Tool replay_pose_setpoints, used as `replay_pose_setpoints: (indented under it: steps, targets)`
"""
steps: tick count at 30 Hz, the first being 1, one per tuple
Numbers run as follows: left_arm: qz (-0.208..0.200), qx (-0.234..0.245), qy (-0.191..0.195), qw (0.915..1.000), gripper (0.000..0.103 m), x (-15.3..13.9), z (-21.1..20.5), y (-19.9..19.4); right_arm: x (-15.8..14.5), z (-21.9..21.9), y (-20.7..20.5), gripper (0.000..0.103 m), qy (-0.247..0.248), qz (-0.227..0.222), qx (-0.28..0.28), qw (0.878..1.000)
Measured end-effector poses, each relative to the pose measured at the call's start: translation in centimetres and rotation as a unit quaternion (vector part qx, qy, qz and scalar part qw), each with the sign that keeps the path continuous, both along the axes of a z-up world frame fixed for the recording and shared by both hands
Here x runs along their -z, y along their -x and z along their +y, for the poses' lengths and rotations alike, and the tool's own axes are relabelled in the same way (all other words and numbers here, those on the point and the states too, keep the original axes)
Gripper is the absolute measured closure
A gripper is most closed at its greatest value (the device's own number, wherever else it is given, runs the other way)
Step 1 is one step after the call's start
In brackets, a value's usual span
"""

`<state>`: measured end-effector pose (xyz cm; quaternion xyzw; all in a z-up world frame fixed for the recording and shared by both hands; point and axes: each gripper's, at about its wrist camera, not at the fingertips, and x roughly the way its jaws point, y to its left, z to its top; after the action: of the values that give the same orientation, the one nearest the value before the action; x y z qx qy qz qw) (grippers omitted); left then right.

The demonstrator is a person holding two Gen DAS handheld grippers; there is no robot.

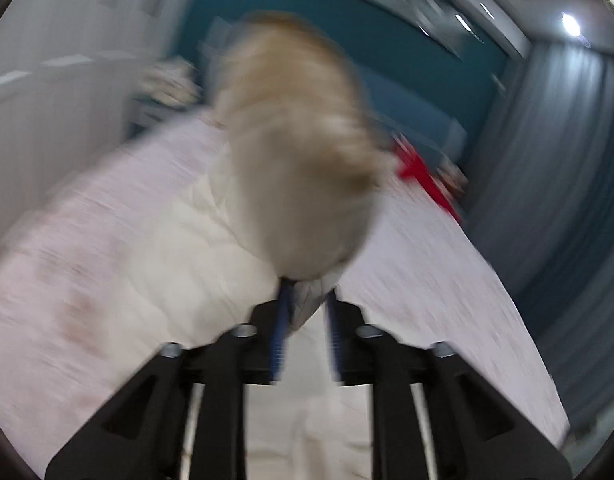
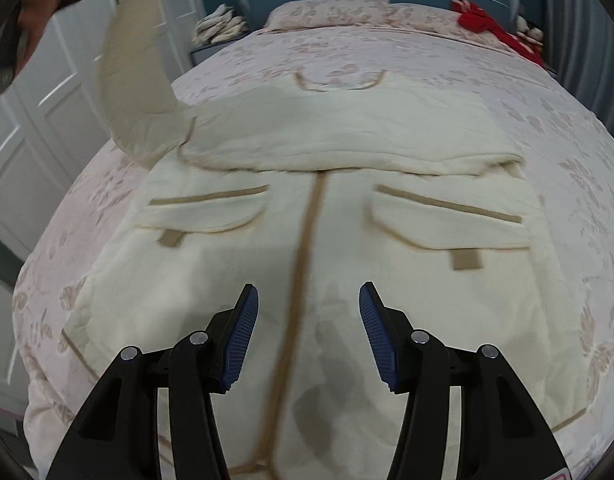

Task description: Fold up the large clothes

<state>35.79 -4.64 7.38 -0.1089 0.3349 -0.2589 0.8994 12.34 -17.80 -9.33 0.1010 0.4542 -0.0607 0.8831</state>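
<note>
The right gripper (image 2: 309, 300) fingers stand apart, empty, above the cream coat (image 2: 307, 240) spread on the bed (image 2: 547, 120). Farther left, the left gripper (image 1: 307, 300) fingers pinch the coat's raised sleeve (image 1: 291, 152).

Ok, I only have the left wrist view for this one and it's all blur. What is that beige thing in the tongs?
Observer: A sleeve of a cream jacket. The left tongs hold it lifted off the bed, while the rest of the jacket lies flat.
Operator: And the other sleeve?
Observer: The other sleeve looks already folded across the chest, just above the two flap pockets.
Operator: Where are the right tongs?
Observer: The right tongs are open and empty above the jacket's lower front. In their view the tan front strip runs between their fingers.
</note>
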Motion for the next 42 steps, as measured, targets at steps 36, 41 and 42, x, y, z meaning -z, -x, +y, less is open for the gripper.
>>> replay_pose_setpoints:
  steps: [36,41,42]
  targets:
    - [0.209,-0.252,0.049,0.9435,0.092,19.7,13.6,-4.7,-2.1,-17.4,-17.0,0.100,-0.054,-0.090,0.077,0.992]
    - [0.130,-0.221,-0.108,0.9606,0.092,17.3,9.5,-3.7,-4.0,-15.3,-15.8,0.100,0.090,-0.094,0.053,0.990]
    - [0.132,-0.218,-0.130,0.9582,0.093,18.0,8.8,-3.8,-2.0,-15.9,-16.3,0.101,0.082,-0.063,0.061,0.993]
